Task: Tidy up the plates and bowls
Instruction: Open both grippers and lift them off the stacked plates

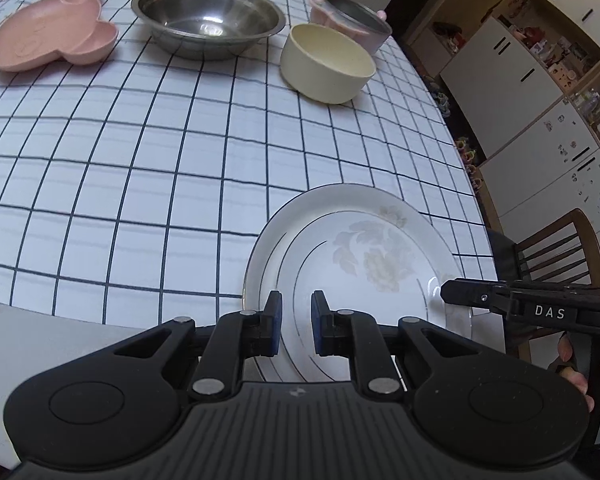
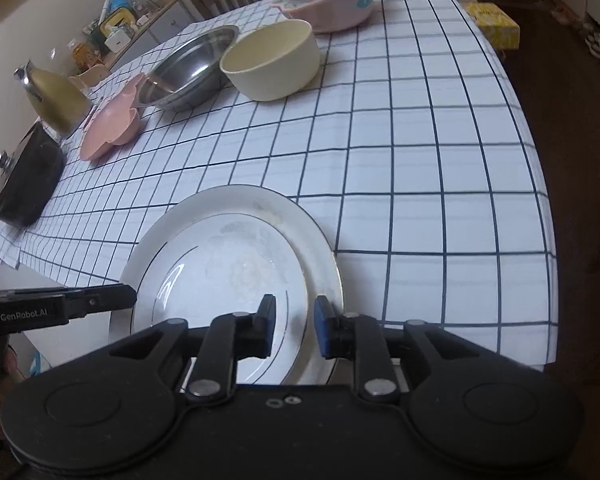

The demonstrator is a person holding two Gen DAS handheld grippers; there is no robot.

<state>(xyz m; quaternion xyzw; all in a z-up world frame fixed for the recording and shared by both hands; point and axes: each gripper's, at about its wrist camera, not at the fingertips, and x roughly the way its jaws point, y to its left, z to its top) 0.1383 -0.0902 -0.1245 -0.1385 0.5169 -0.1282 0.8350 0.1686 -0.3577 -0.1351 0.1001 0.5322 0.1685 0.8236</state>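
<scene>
A white floral plate [image 1: 364, 256] lies at the near edge of the checked tablecloth [image 1: 140, 160]; it also shows in the right wrist view [image 2: 236, 264]. My left gripper [image 1: 296, 316] is open, its fingers over the plate's near left rim, holding nothing. My right gripper [image 2: 294, 324] is open over the plate's near right rim; its fingers reach in from the right in the left wrist view [image 1: 460, 292]. Farther back stand a cream bowl [image 1: 328, 62], a steel bowl [image 1: 208, 16], a pink divided plate [image 1: 52, 32] and a pink pot [image 1: 352, 20].
A wooden chair [image 1: 556, 256] stands right of the table, cabinets behind it. In the right wrist view a black lidded pan [image 2: 24, 176] and a gold kettle [image 2: 56, 96] sit at the table's left edge, a yellow box [image 2: 492, 24] lies on the floor.
</scene>
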